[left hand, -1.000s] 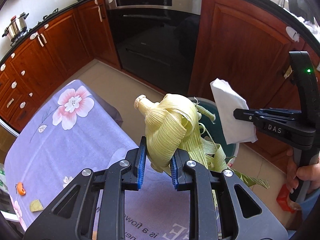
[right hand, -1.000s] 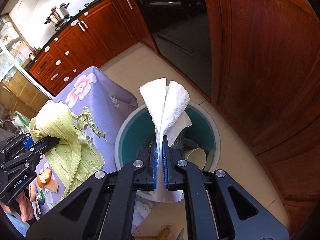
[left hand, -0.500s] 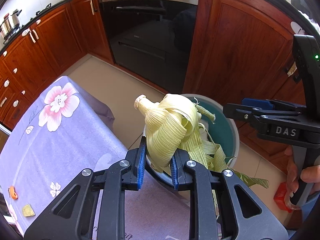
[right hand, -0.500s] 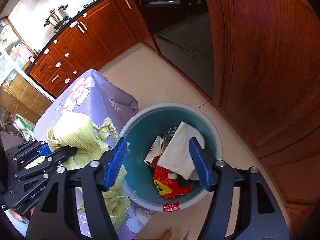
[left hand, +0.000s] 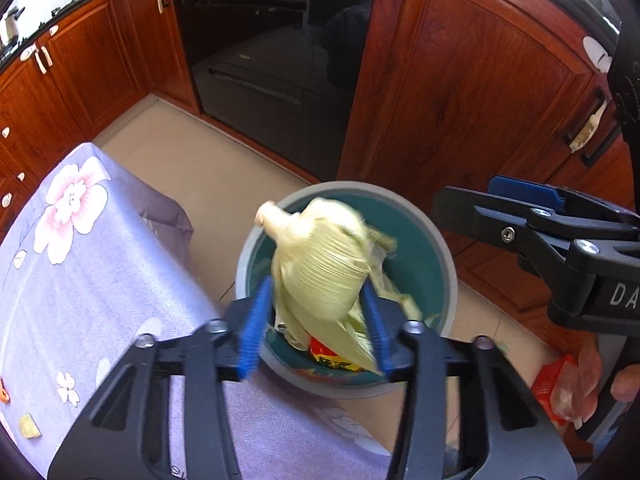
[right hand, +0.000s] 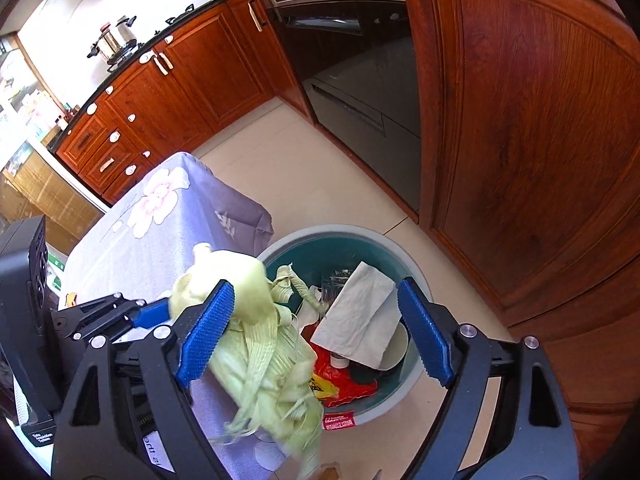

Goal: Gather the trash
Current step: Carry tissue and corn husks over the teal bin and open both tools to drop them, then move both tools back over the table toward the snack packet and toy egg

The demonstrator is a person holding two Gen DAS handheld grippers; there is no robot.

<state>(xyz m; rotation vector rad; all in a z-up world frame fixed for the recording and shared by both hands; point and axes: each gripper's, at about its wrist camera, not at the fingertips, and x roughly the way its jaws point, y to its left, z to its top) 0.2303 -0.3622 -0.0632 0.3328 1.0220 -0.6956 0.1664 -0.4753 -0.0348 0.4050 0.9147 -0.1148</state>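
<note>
Both tools opening: left tool (left hand: pixel 316 320) frees corn husk (left hand: pixel 320 272), stem up-left; right tool (right hand: pixel 316 332) empty.

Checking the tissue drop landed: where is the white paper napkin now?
The white paper napkin lies inside the round teal trash bin, seen in the right wrist view between the right gripper fingers, resting on a red wrapper, right of the pale green corn husks.
</note>
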